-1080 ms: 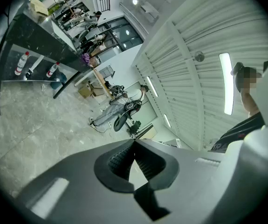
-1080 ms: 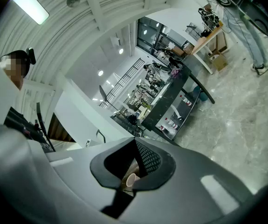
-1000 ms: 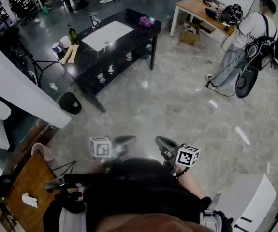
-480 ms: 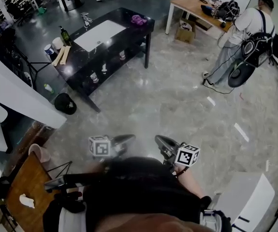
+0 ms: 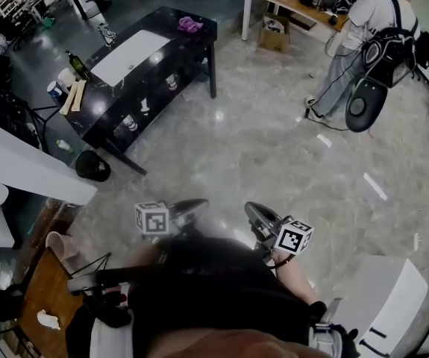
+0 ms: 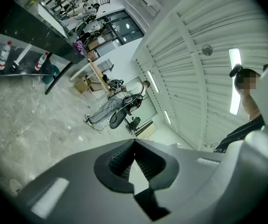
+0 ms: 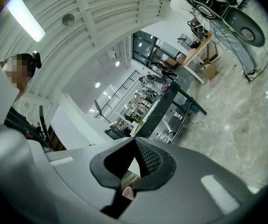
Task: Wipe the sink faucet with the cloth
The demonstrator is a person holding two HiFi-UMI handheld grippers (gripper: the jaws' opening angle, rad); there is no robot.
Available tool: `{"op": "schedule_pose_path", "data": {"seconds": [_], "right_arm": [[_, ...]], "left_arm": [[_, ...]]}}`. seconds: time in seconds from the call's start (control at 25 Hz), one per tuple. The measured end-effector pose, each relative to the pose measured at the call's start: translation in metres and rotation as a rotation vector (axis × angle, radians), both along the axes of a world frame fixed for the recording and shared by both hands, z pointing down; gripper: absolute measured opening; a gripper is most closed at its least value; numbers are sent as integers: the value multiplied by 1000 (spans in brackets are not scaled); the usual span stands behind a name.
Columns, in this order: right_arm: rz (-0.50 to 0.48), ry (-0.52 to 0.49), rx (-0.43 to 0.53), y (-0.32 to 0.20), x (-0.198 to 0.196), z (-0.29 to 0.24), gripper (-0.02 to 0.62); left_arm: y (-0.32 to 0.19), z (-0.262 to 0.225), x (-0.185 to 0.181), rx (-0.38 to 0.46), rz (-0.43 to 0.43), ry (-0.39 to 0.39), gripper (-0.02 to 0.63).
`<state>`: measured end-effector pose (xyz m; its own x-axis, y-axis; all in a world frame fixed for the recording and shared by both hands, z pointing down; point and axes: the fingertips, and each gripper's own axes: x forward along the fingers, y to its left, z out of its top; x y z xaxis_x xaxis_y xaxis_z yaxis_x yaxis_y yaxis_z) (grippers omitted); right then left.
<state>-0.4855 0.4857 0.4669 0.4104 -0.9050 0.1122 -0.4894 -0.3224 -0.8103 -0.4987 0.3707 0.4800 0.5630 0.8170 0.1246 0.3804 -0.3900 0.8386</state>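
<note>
Because a wide stretch of grey floor (image 5: 274,148) lies between the person and the black surface (image 5: 188,47) with its white sink (image 5: 130,54), nothing can be grasped yet. The purple cloth (image 5: 190,25) lies at the far right corner of the surface, and the faucet (image 5: 108,32) stands at the far edge behind the sink. Probably for this reason the left gripper (image 5: 199,203) and right gripper (image 5: 248,207) are held before the body, fingers pressed together, empty.

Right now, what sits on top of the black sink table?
On the table: white basin, faucet beside it, purple cloth at one end, dark bottle and cups at the other. The top covers most of the lower shelf.
</note>
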Motion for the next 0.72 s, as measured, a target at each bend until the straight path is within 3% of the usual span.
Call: {"op": "schedule_pose_path", "data": {"seconds": [0.2,0.44,0.72], "right_arm": [[25,-18,1,-8,56,17,29],[60,-1,-55,-39,159,25,34],[22,2,-83,-91,263,10,41]], "left_arm": [[-13,16,52,3,12,-28,2],[-48,36,155,-54,19,-37,2],[-85,25,251,-72,15,-36,2]]}}
